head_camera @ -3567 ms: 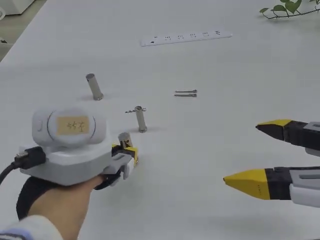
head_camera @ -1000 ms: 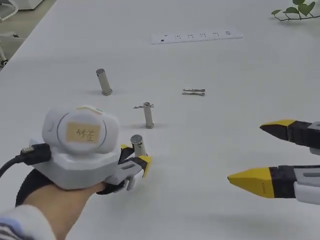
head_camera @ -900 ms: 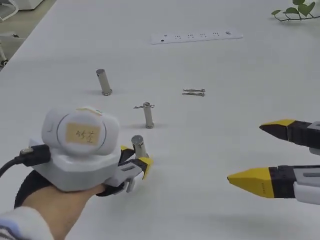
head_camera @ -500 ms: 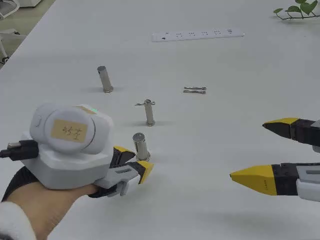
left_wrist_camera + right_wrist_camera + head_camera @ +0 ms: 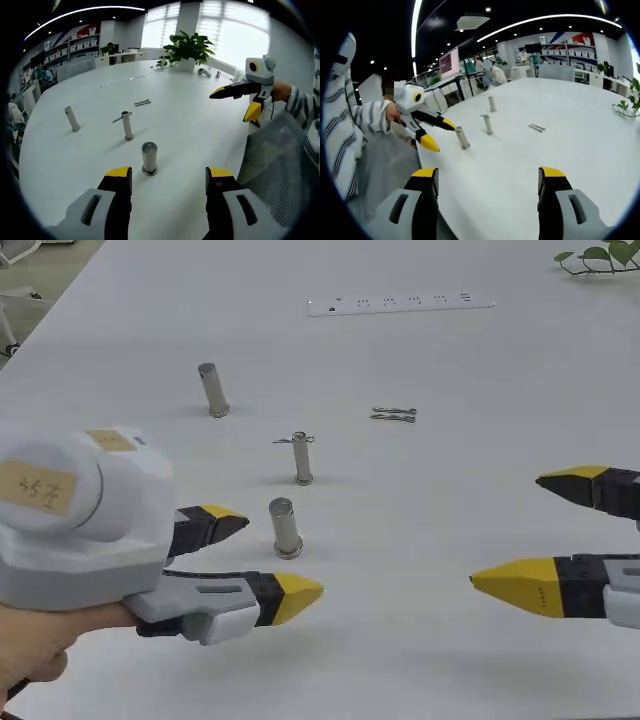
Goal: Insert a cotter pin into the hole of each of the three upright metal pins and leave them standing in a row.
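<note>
- I am holding my left gripper (image 5: 170, 174) released, just short of the nearest metal pin (image 5: 149, 158).
- I am holding my right gripper (image 5: 489, 173) released too, empty.

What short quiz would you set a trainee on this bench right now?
1. True or false: the left gripper is shut on the nearest upright grey metal pin.
2. Which upright pin carries a cotter pin through its hole? A the nearest pin, B the middle pin, C the farthest pin.
3. How many loose thin metal cotter pins lie on the white table?
Key: 1 false, the left gripper is open and the nearest pin stands free ahead of its jaws; 2 B; 3 two.
</note>
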Action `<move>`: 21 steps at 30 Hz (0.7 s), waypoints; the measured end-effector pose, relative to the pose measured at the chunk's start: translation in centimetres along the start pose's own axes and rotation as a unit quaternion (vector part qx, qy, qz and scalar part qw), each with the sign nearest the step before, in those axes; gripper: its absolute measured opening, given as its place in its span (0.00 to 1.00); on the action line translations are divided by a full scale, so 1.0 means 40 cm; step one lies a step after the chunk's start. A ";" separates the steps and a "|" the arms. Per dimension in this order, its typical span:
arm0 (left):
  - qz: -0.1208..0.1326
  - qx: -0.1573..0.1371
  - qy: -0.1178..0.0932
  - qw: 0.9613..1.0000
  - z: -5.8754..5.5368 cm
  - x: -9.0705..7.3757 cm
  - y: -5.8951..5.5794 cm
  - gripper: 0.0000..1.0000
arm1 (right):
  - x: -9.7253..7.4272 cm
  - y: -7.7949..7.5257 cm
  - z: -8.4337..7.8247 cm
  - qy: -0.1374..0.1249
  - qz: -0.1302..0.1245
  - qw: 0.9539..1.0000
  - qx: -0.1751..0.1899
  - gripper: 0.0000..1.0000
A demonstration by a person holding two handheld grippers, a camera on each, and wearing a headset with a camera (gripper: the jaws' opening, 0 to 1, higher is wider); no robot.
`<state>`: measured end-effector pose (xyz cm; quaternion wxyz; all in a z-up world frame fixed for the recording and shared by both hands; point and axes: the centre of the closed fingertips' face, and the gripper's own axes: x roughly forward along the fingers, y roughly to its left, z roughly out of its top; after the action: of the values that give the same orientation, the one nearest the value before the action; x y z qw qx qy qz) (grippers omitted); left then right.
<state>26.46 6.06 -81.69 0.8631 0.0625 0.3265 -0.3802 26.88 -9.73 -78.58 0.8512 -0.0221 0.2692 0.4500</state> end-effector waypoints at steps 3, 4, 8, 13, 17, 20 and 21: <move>-0.011 0.005 -0.002 1.000 0.002 -0.005 -0.007 0.68 | -0.001 -0.010 0.005 0.004 -0.001 1.000 -0.007 0.83; -0.017 0.010 -0.002 1.000 0.002 -0.006 -0.012 0.70 | -0.001 -0.013 0.007 0.005 -0.002 1.000 -0.009 0.83; -0.034 0.035 0.012 0.999 -0.009 -0.013 -0.032 0.79 | 0.000 -0.026 0.021 0.008 -0.001 1.000 -0.021 0.83; -0.047 0.041 0.005 0.998 -0.005 -0.019 -0.047 0.90 | 0.006 -0.038 0.037 0.015 0.001 0.999 -0.038 0.83; -0.056 0.039 -0.006 0.998 0.001 -0.024 -0.056 0.98 | 0.014 -0.048 0.047 0.024 0.007 0.998 -0.052 0.83; -0.056 0.036 -0.010 0.998 0.001 -0.028 -0.054 0.99 | 0.019 -0.052 0.056 0.032 0.011 0.997 -0.064 0.83; -0.055 0.034 -0.012 0.998 0.001 -0.028 -0.054 0.99 | 0.021 -0.054 0.057 0.036 0.012 0.997 -0.069 0.83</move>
<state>24.44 5.22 -80.67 0.8419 0.0693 0.3059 -0.4390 29.96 -9.75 -77.47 0.8319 -0.0940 0.2684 0.4765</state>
